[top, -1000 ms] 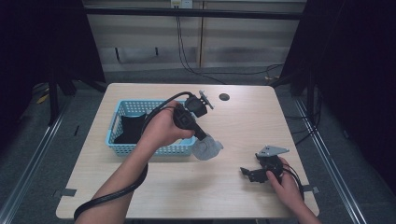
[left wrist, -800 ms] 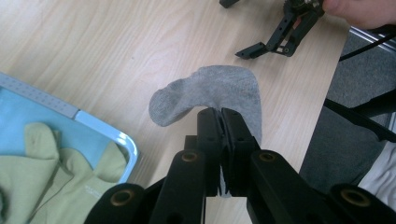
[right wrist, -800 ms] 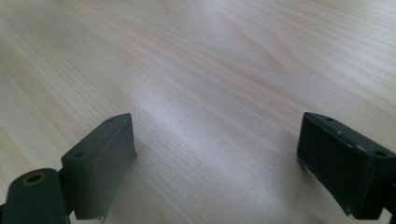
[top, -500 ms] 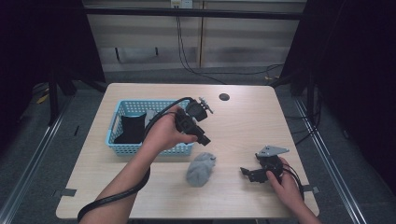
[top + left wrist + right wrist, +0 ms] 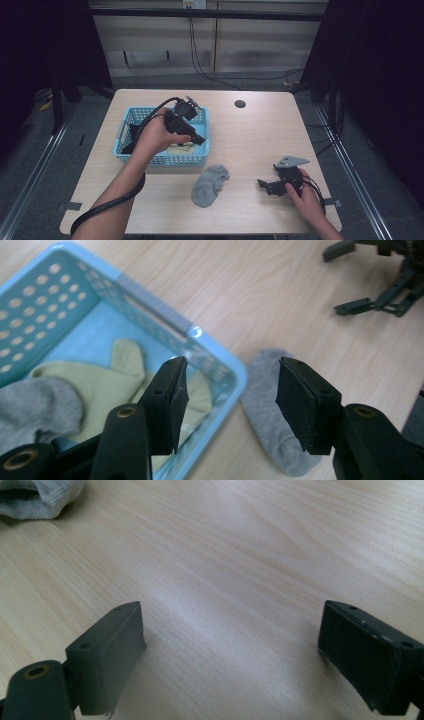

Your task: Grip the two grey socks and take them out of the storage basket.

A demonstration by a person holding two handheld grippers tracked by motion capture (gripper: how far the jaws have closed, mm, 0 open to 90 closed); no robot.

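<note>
**Sock released beside the basket**

Hiding part of its contents, the blue basket (image 5: 162, 160) is seen under the left gripper (image 5: 199, 140); two socks, one yellow-green (image 5: 107, 385), one grey, are cut off inside. One grey sock (image 5: 209, 185), carried earlier, now lies on the table between the grippers. Left jaws have just been opening, empty; the right gripper (image 5: 264, 186) is spread, empty.

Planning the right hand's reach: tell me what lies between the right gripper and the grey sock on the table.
Bare tabletop in the high view, between the right gripper and the grey sock.
</note>
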